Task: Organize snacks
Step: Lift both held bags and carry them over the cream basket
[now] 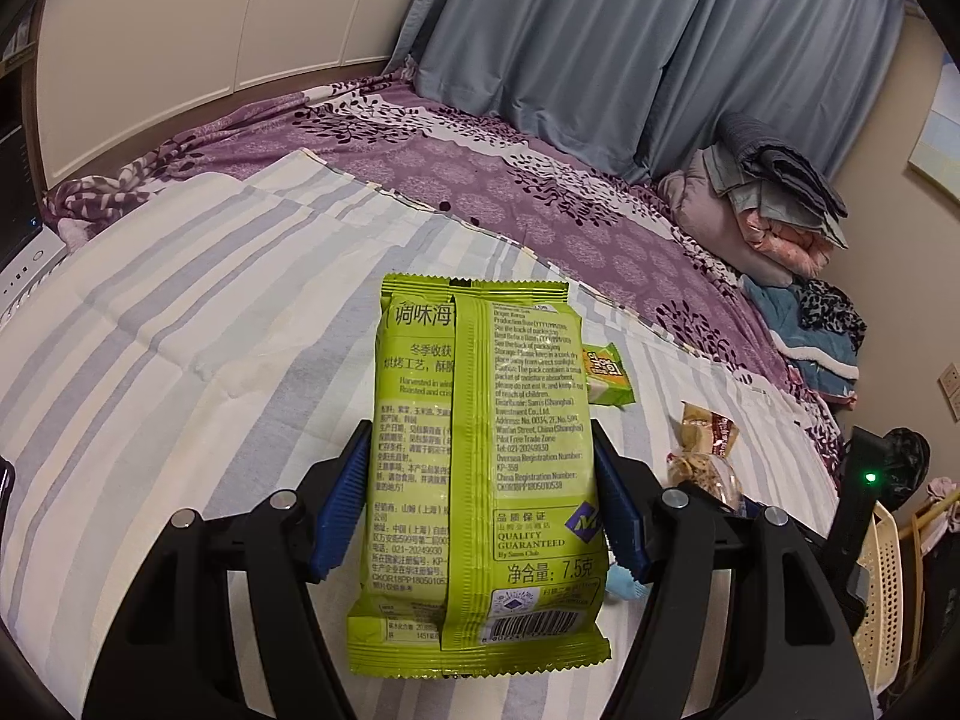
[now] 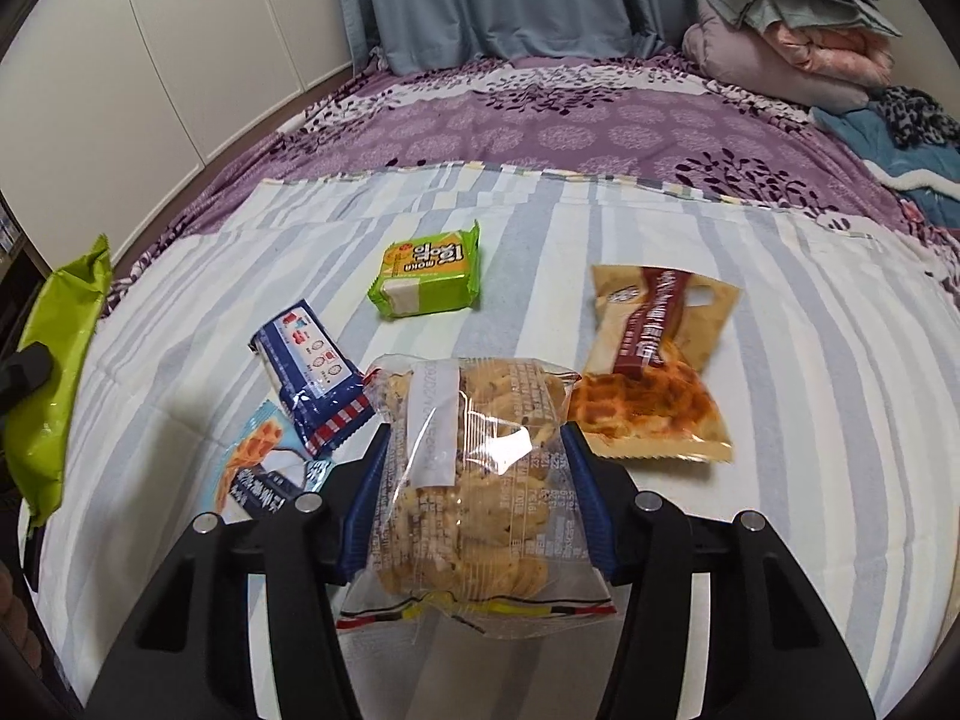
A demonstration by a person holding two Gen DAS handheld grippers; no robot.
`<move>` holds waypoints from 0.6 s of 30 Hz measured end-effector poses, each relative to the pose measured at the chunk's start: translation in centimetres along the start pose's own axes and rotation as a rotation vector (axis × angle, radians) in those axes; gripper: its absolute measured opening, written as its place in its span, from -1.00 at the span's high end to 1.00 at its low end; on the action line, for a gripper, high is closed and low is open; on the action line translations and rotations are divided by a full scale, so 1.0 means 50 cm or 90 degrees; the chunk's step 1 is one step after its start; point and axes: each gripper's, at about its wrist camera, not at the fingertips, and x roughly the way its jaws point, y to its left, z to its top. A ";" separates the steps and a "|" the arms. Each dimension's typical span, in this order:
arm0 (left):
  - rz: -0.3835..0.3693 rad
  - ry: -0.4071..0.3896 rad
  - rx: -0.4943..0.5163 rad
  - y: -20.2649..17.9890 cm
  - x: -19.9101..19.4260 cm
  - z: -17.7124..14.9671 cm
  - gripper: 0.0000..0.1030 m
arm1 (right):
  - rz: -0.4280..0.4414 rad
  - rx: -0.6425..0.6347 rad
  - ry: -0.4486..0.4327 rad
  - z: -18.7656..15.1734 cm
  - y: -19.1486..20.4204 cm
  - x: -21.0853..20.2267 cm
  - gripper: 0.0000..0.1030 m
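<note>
Our left gripper (image 1: 480, 510) clamps the lime-green foil seaweed packet (image 1: 477, 468) above the striped bed (image 1: 180, 360); only our right view shows the right gripper (image 2: 474, 510) pinching the clear cookie bag (image 2: 474, 480), waffle packets alongside.

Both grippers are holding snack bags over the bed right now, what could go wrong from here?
1. The clear cookie bag is pinched across its middle by the right gripper; the cookies may crack if squeezed harder.
2. The green seaweed pack is held by its sides in the left gripper; the slick, puffy film might slip out.
3. The blue packet and waffle packet lie close beside the right gripper and may get knocked when it moves.
</note>
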 end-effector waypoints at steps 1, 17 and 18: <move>-0.002 -0.001 0.002 -0.003 -0.003 -0.001 -0.34 | 0.002 0.007 -0.007 -0.004 -0.005 -0.016 -0.07; -0.047 -0.028 0.045 -0.087 -0.079 -0.017 -0.34 | -0.014 0.077 -0.112 -0.039 -0.102 -0.233 -0.07; -0.050 -0.030 0.048 -0.094 -0.084 -0.019 -0.34 | -0.017 0.081 -0.116 -0.044 -0.107 -0.244 -0.07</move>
